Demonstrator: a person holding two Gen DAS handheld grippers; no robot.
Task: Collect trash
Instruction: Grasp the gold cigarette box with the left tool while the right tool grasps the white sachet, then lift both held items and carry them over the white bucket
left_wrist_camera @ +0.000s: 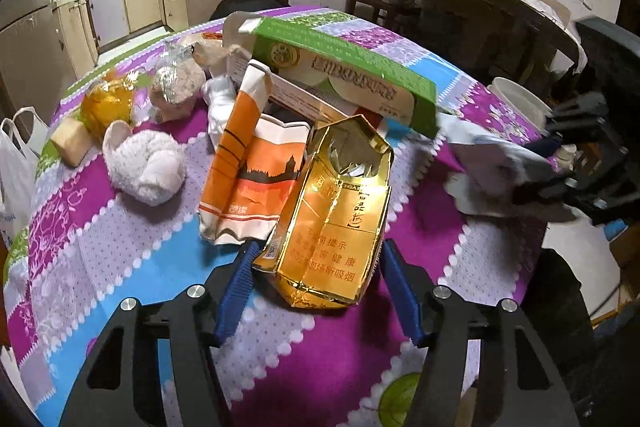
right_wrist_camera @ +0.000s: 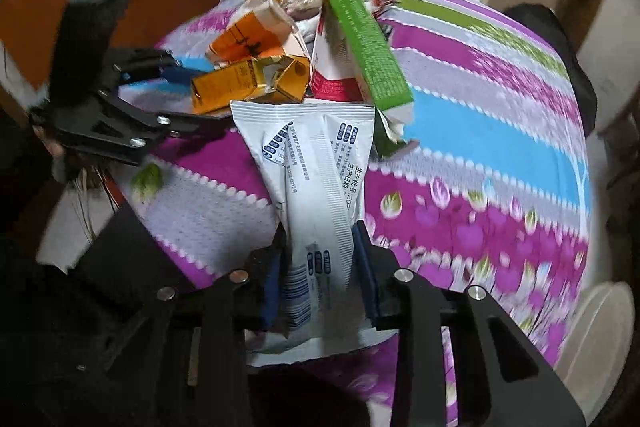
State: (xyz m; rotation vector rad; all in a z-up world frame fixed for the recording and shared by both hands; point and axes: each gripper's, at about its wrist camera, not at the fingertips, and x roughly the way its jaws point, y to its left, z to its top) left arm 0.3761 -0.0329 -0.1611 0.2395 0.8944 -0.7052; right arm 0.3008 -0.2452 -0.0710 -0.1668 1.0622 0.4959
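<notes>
A crumpled gold cigarette box (left_wrist_camera: 332, 219) lies on the patchwork tablecloth (left_wrist_camera: 120, 251). My left gripper (left_wrist_camera: 318, 249) straddles it, and both blue pads (left_wrist_camera: 240, 287) touch its sides. In the right wrist view the same gold box (right_wrist_camera: 248, 83) shows between the left gripper's (right_wrist_camera: 180, 99) fingers. My right gripper (right_wrist_camera: 320, 267) is shut on a white printed wrapper (right_wrist_camera: 316, 187), which it holds by the near end. From the left wrist view, the right gripper (left_wrist_camera: 560, 171) holds that wrapper (left_wrist_camera: 492, 163) at the table's right edge.
Behind the gold box are an orange-and-white carton (left_wrist_camera: 248, 167) and an open green box (left_wrist_camera: 352, 83). A crumpled tissue (left_wrist_camera: 144, 163), a gold foil wrapper (left_wrist_camera: 106, 103) and a clear wrapper (left_wrist_camera: 176, 87) lie to the left. A white plastic bag (left_wrist_camera: 16, 155) hangs left, and a white tub (left_wrist_camera: 520, 99) stands right.
</notes>
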